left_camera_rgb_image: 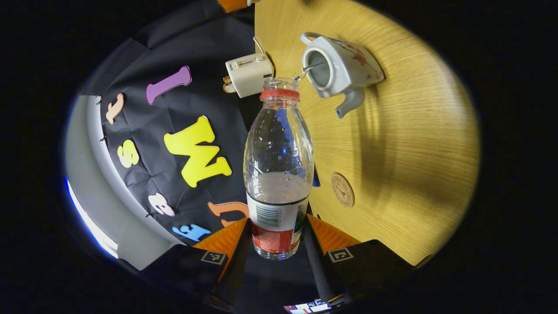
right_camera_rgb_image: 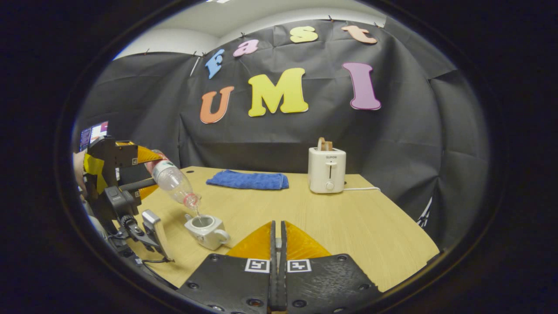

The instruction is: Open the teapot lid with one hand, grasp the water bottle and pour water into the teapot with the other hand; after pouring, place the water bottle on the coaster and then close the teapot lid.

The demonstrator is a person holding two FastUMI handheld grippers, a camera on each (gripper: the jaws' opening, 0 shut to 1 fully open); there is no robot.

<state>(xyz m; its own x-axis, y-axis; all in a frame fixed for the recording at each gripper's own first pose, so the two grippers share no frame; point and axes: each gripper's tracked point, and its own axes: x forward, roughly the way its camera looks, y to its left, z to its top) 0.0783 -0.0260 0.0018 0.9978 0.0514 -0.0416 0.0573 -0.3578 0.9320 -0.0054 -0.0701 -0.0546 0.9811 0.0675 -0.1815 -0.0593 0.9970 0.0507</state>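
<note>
At frame centre, my left gripper [left_camera_rgb_image: 277,237] clamped the light, slippery, half-full water bottle [left_camera_rgb_image: 278,165] low at its label, tipping it toward the open teapot [left_camera_rgb_image: 338,69], upper right; right gripper [right_camera_rgb_image: 277,244] pinched shut, empty.

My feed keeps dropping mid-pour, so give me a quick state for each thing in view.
water bottle: uncapped, tilted mouth-down over the teapot, partly full, pouring
teapot: lid off, opening bare, on the table
coaster: bare
toaster: slice sticking up, lever down
blue cloth: folded flat
left tool: shut on the water bottle
right tool: shut
</note>
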